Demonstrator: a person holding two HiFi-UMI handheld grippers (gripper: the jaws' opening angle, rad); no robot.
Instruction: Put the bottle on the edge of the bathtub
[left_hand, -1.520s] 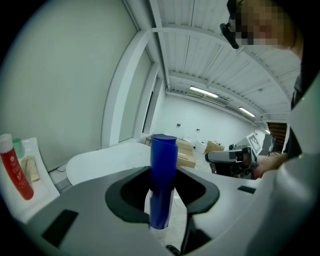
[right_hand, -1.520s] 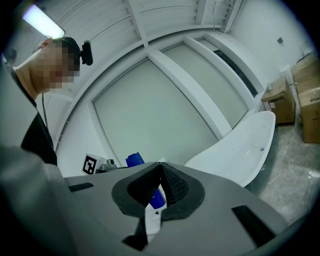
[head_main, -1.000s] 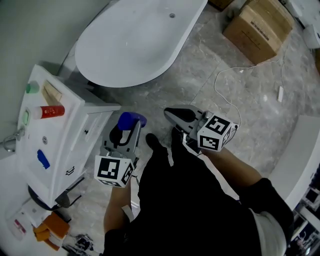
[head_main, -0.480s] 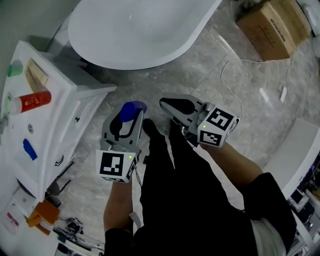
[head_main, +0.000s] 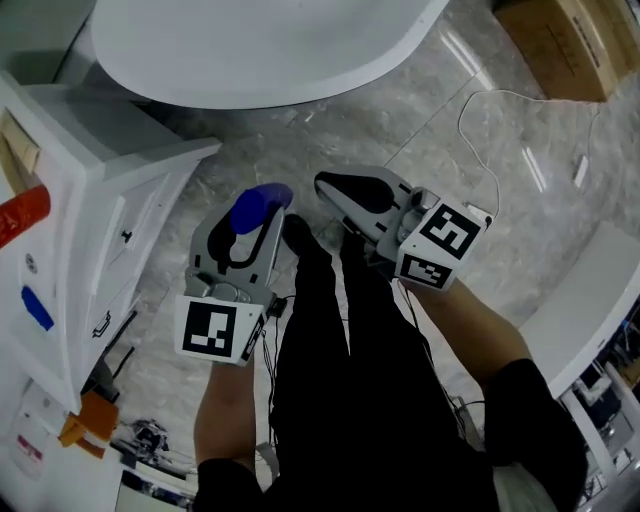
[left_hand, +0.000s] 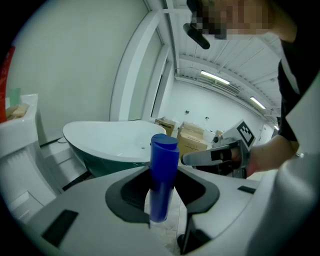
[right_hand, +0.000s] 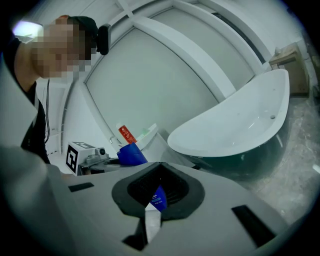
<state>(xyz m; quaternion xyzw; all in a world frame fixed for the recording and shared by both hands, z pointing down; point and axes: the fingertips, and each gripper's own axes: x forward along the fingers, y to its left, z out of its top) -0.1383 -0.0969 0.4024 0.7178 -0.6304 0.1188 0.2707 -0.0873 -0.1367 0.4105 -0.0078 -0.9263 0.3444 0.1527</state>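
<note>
Within the left hand-held gripper (left_hand: 162, 210) stands the bottle (left_hand: 163, 170), seemingly clamped.

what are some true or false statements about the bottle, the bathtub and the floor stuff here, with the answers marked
1. The left gripper holds the blue bottle upright between its jaws. True.
2. The bottle stands on the edge of the bathtub. False: it is in the left gripper, over the floor and short of the tub.
3. The bathtub is white inside. True.
4. A cardboard box sits inside the bathtub. False: it stands on the floor beyond the tub.
5. A thin white cable lies on the marbled floor. True.
</note>
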